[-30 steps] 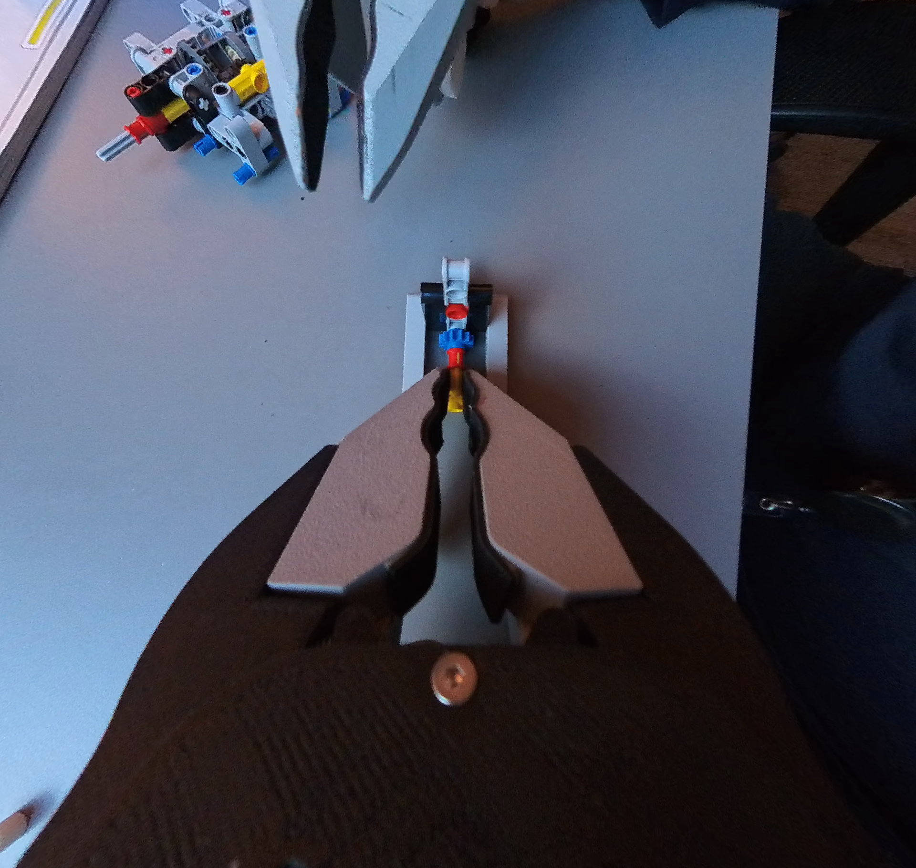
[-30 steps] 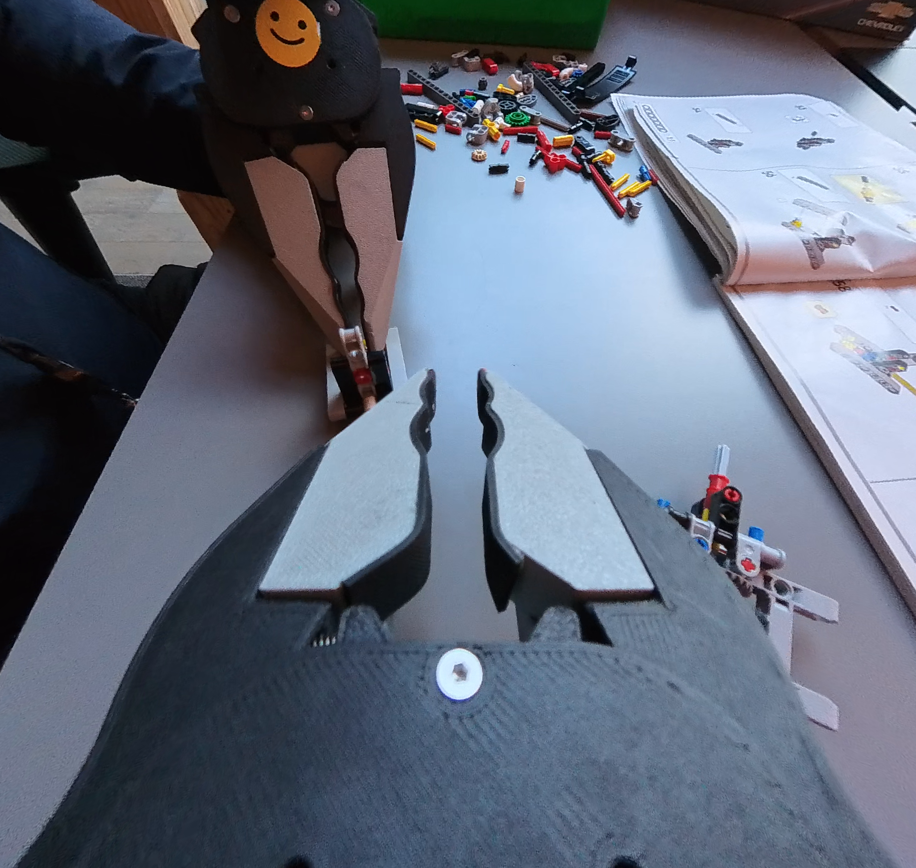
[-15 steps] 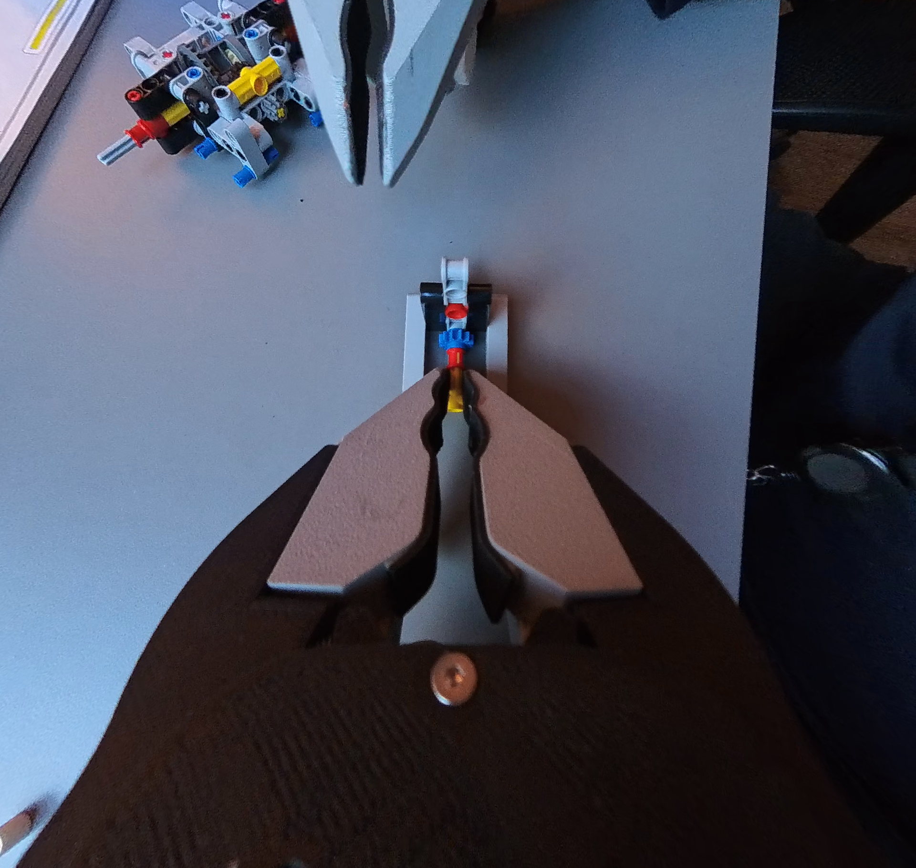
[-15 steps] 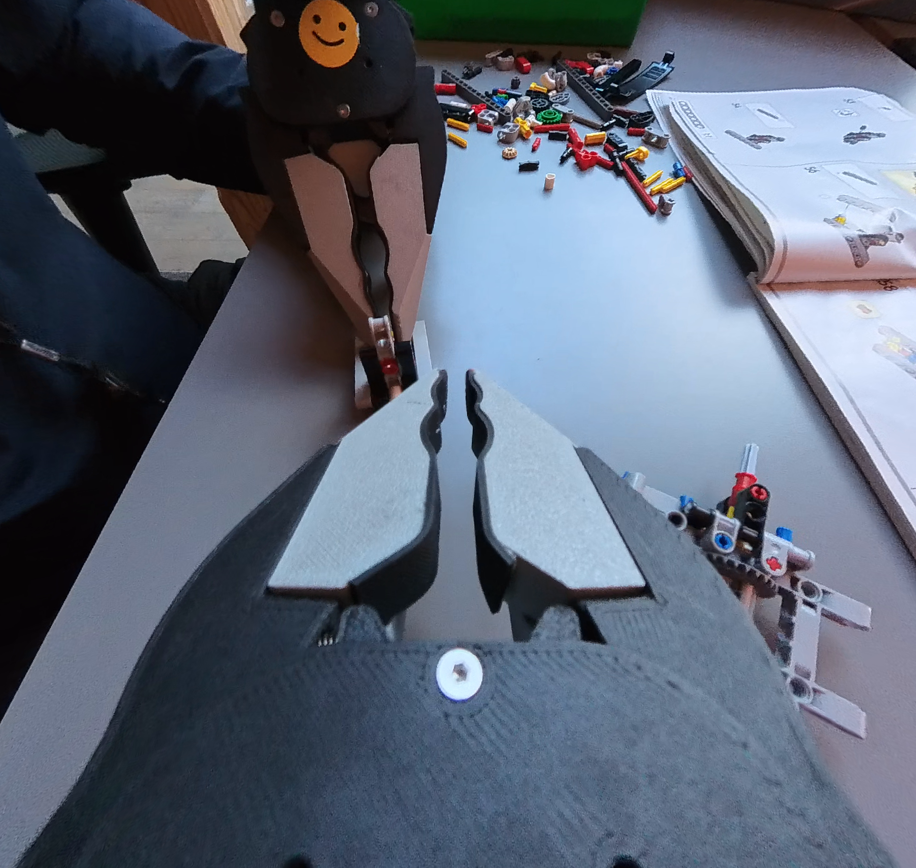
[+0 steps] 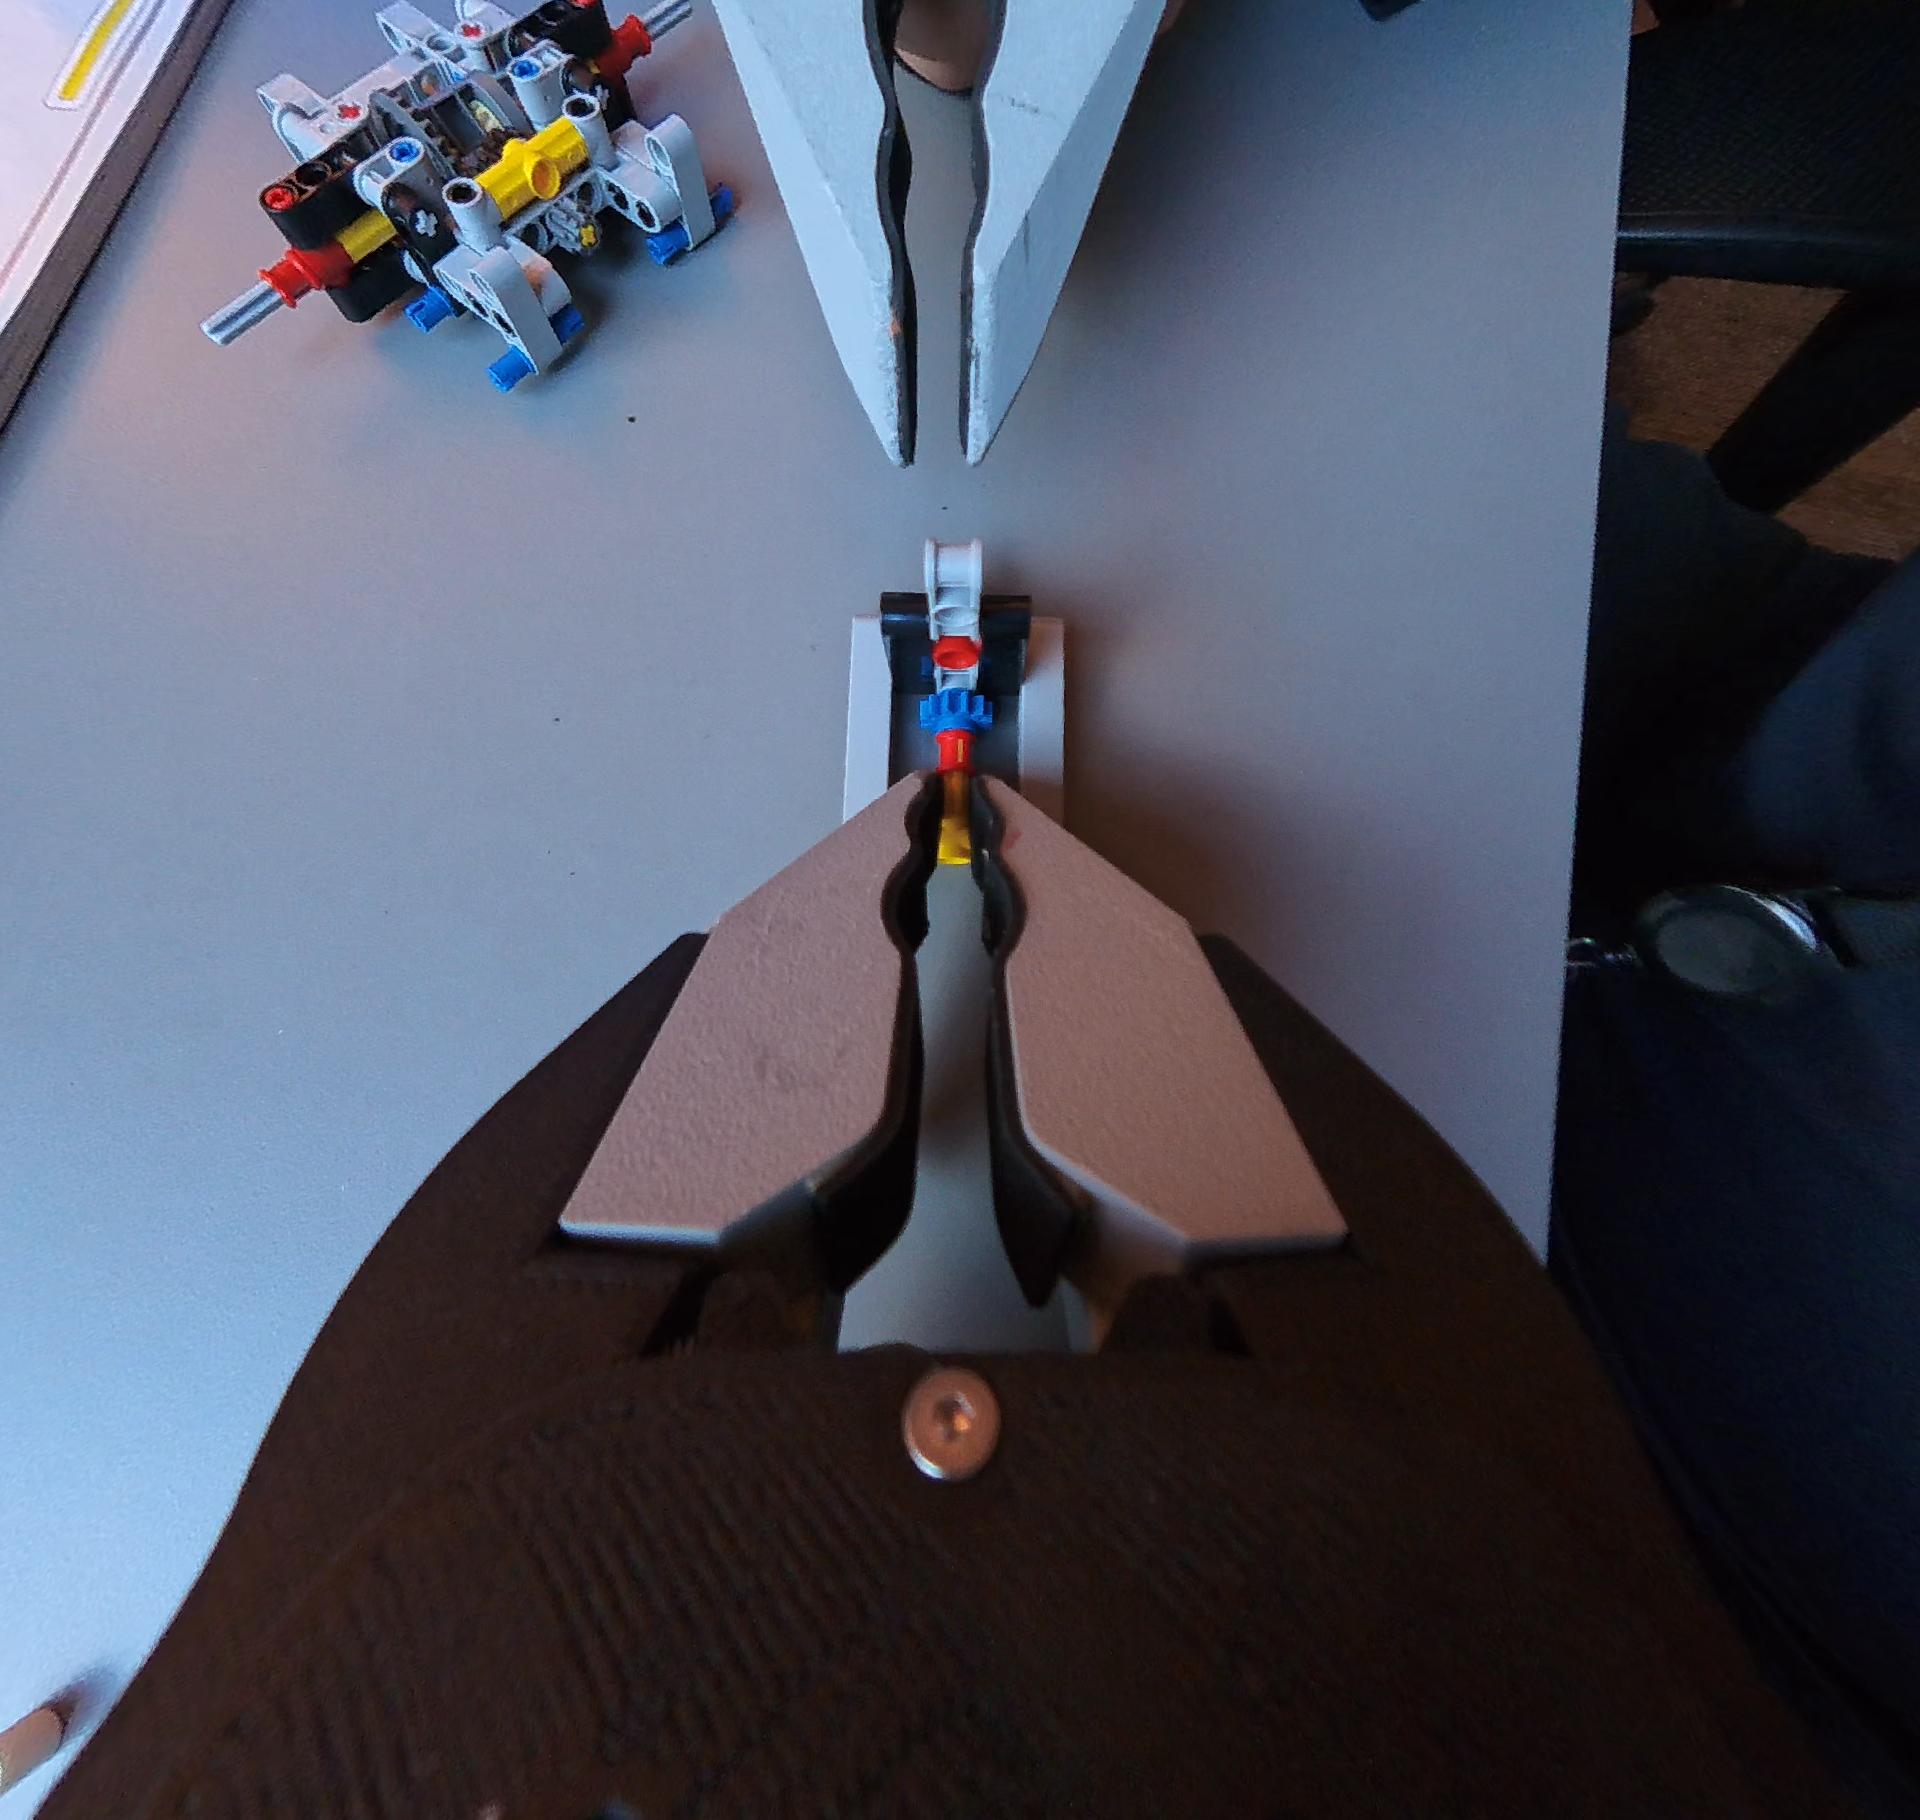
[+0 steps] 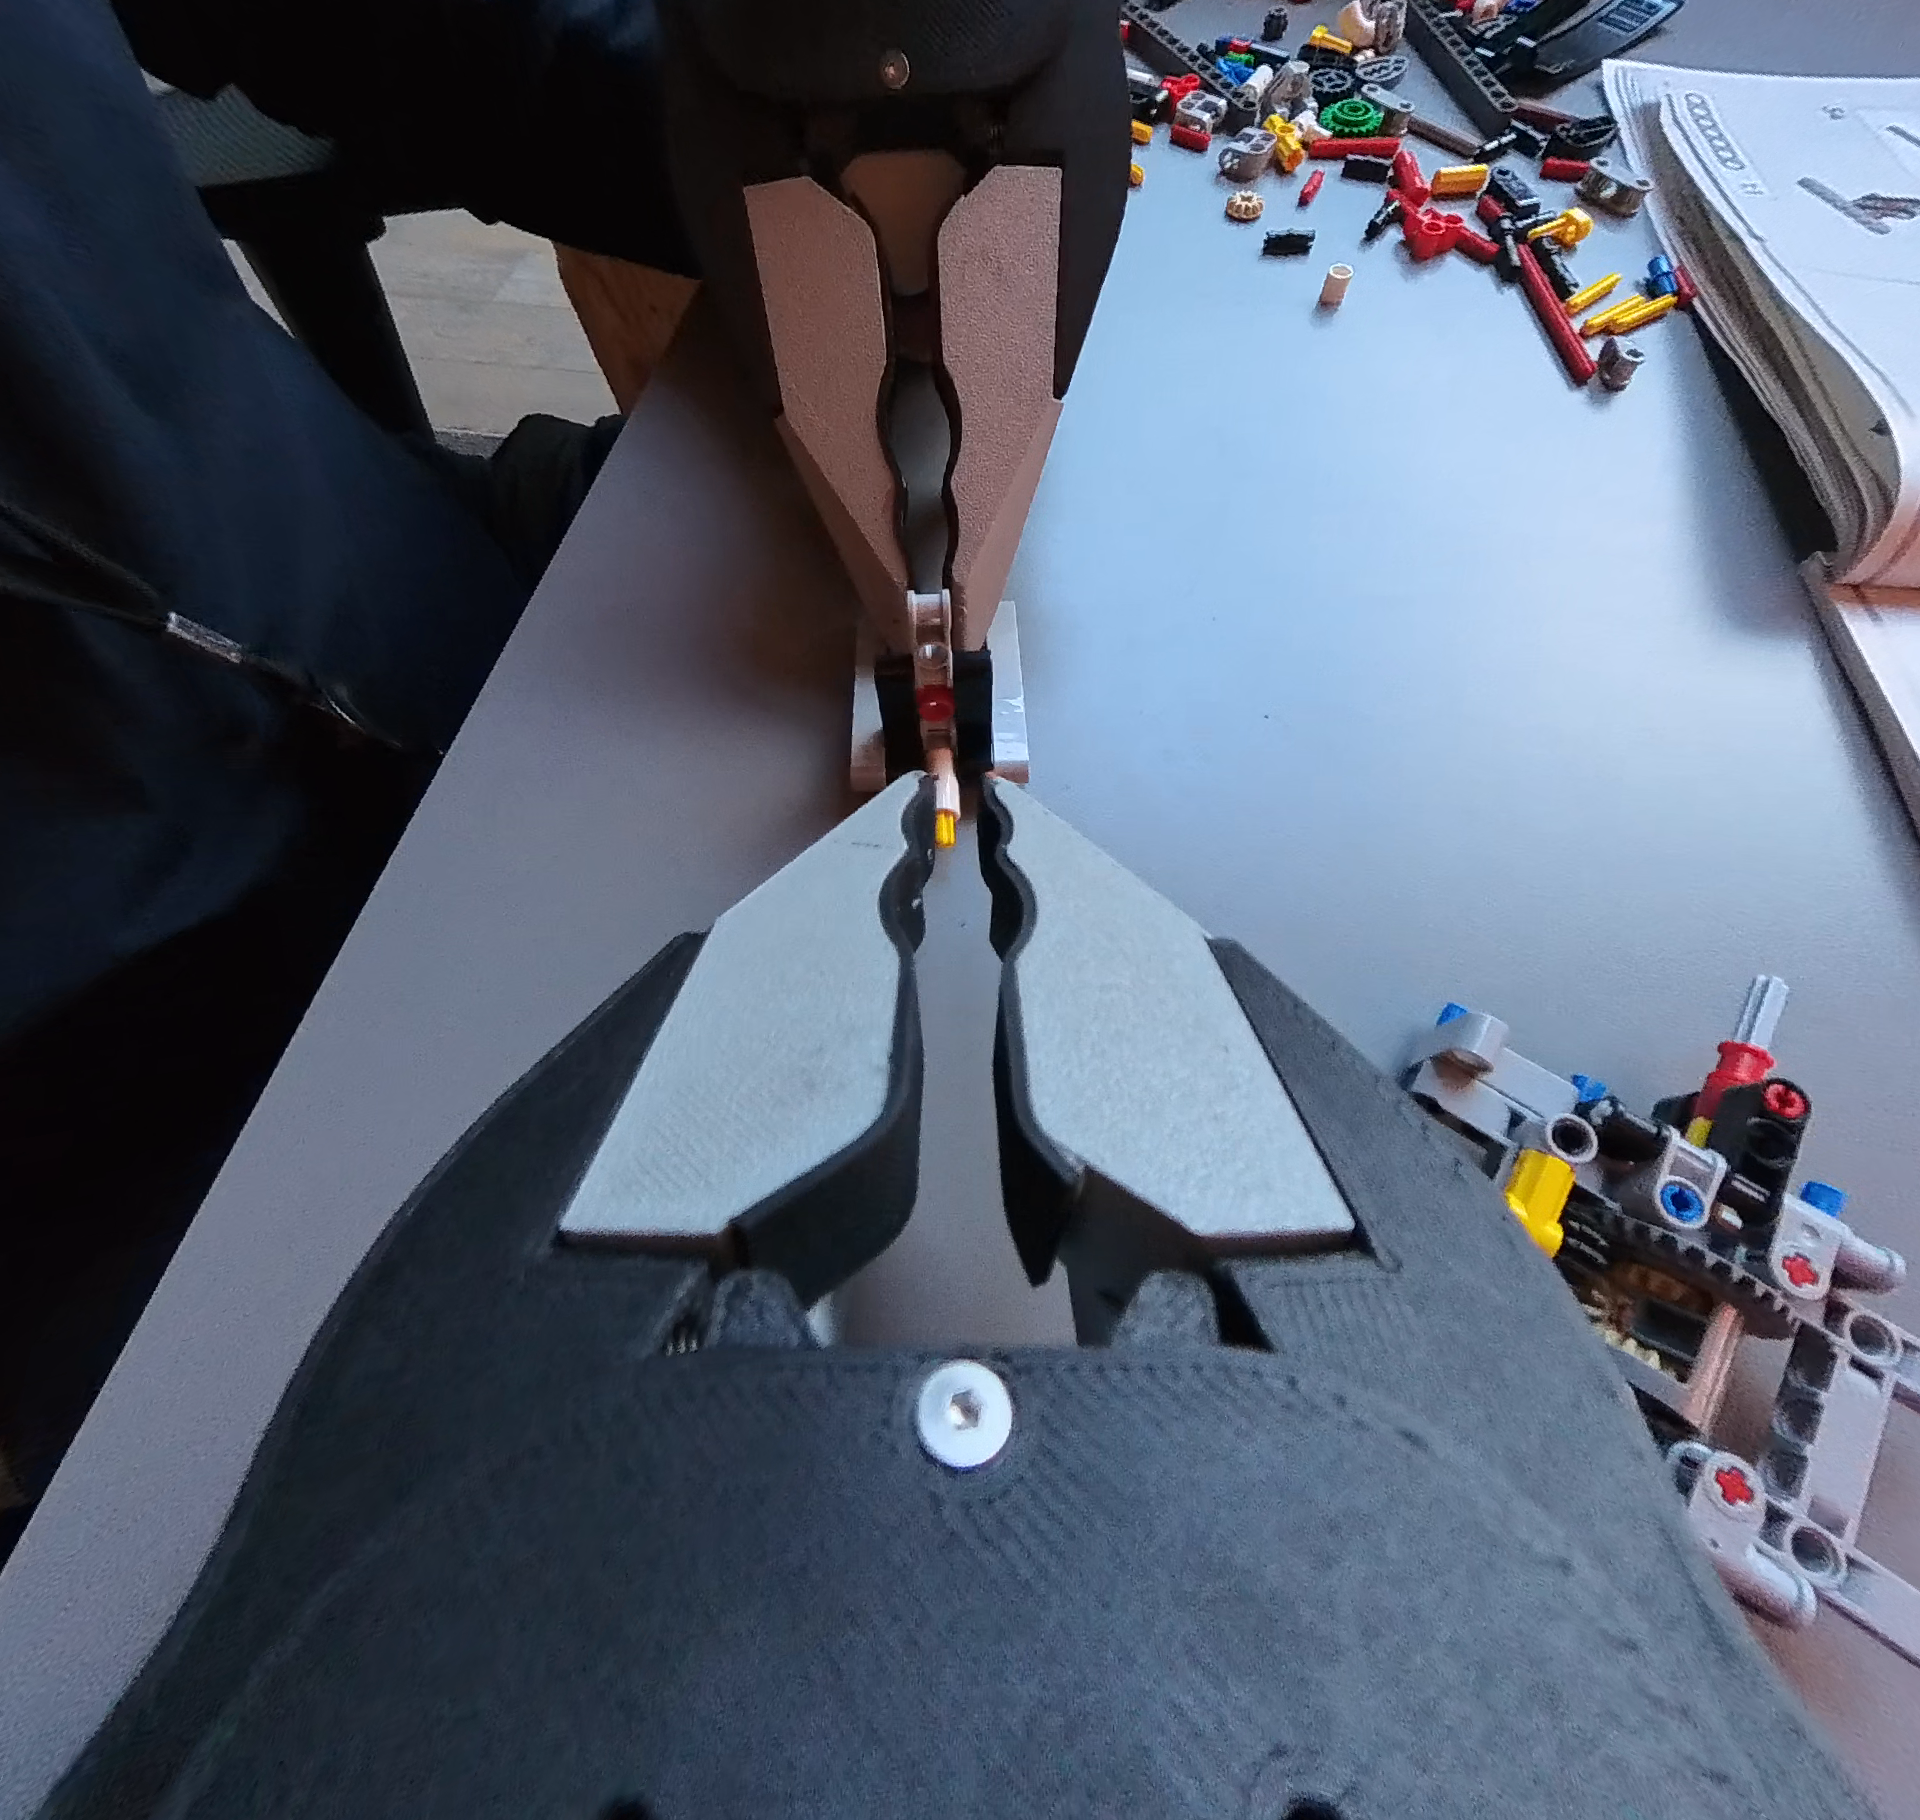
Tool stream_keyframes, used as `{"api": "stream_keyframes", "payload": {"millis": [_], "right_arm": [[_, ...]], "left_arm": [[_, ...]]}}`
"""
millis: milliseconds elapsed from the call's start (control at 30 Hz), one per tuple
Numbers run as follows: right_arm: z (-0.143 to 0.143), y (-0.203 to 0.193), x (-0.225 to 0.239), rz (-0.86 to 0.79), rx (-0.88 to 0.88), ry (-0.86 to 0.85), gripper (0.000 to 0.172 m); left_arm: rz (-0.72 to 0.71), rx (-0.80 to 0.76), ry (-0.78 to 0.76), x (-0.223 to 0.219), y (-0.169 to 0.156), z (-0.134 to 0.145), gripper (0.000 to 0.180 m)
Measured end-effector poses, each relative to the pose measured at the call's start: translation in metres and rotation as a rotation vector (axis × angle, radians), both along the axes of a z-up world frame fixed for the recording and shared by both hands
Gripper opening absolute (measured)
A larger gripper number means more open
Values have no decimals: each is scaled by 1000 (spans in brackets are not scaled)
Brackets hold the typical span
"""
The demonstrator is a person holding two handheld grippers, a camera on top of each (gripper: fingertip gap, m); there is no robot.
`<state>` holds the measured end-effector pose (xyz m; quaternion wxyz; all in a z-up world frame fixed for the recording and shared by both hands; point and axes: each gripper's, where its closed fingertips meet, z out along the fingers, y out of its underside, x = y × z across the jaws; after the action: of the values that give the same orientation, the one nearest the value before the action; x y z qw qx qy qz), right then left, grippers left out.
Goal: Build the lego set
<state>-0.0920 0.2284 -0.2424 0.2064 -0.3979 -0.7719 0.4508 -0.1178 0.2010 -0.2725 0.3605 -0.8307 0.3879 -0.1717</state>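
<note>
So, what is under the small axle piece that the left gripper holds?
Under the small axle piece lies a light grey flat plate on the grey table, with a black part between. The left gripper covers the plate's near end.

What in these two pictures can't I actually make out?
- Left wrist view: the near end of the axle assembly is hidden between the left claw's pads.
- Right wrist view: whether the yellow axle tip touches the right claw; the angle does not settle it.
- Right wrist view: the built model is partly behind the claw body and cut off by the right edge.
- Right wrist view: the loose parts are too small to identify.
</note>
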Motion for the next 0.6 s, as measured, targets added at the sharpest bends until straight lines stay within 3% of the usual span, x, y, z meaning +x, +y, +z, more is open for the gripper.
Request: {"api": "stream_keyframes", "payload": {"millis": [600], "right_arm": [[-9,-4,5,29,40,-41,5]], "left_arm": [[0,-9,-6,0,0,0,2]]}}
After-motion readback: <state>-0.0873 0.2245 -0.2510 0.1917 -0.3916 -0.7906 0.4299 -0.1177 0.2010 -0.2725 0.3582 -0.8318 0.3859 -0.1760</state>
